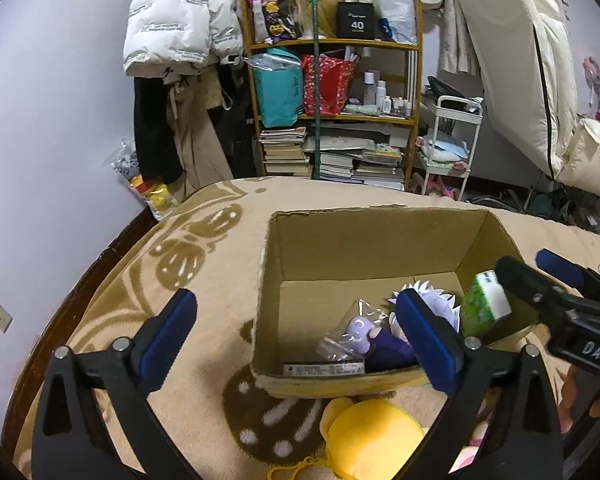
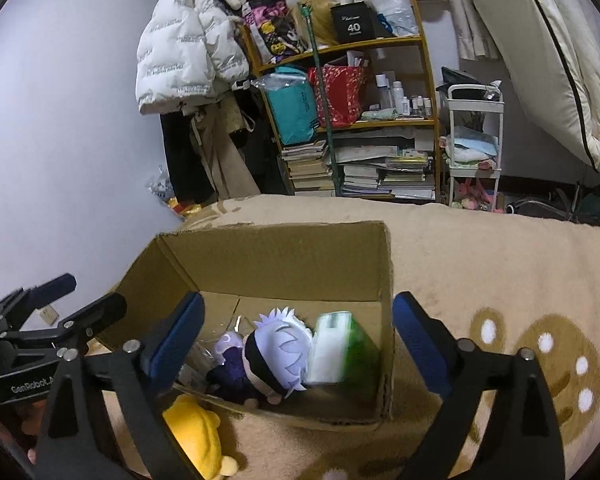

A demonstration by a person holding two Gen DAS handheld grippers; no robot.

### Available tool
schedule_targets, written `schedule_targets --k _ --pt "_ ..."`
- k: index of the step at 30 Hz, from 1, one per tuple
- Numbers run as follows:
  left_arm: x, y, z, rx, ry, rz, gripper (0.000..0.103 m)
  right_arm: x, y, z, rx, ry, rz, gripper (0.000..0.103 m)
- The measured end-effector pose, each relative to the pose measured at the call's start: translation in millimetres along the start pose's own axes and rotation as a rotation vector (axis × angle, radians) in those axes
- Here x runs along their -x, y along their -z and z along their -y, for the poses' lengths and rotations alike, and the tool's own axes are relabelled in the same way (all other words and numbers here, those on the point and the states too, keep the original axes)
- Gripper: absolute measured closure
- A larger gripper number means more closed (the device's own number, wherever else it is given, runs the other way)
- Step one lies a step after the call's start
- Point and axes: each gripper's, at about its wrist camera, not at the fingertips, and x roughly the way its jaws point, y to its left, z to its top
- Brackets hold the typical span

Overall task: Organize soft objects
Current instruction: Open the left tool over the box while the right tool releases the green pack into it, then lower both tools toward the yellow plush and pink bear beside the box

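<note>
Inside the cardboard box (image 2: pixel 260 256) on the bed (image 2: pixel 480 264), a green pack (image 2: pixel 340 350) is blurred, probably dropping beside the white-haired doll (image 2: pixel 276 354). Right gripper (image 2: pixel 296 344) and left gripper (image 1: pixel 296 338) fingers both spread, empty. Yellow plush (image 1: pixel 374 436) waits outside.

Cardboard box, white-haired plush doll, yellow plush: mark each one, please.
cardboard box (image 1: pixel 364 236), left wrist view, inner back wall.
white-haired plush doll (image 2: pixel 288 344), right wrist view, its pale hair.
yellow plush (image 1: pixel 374 436), left wrist view, rounded yellow body outside the box.
</note>
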Motion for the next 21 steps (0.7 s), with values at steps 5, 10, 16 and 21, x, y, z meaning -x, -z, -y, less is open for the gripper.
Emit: schedule_targets --k 5,10,16,21 --pt "14 3 -5 -0.015 -0.030 -0.006 0.003 14 0 2 -0.027 0.006 0.014 0.000" --pt "35 8 -12 -0.001 -0.038 -0.006 0.003 30 5 -5 0.007 0.042 -0.006 0.000" --pt "59 16 -21 0.032 -0.056 -0.004 0.003 56 9 -16 0.048 0.045 0.000 0.000" --pt "74 26 -23 0.016 -0.069 -0.030 0.003 75 15 -21 0.057 0.048 0.004 0.000"
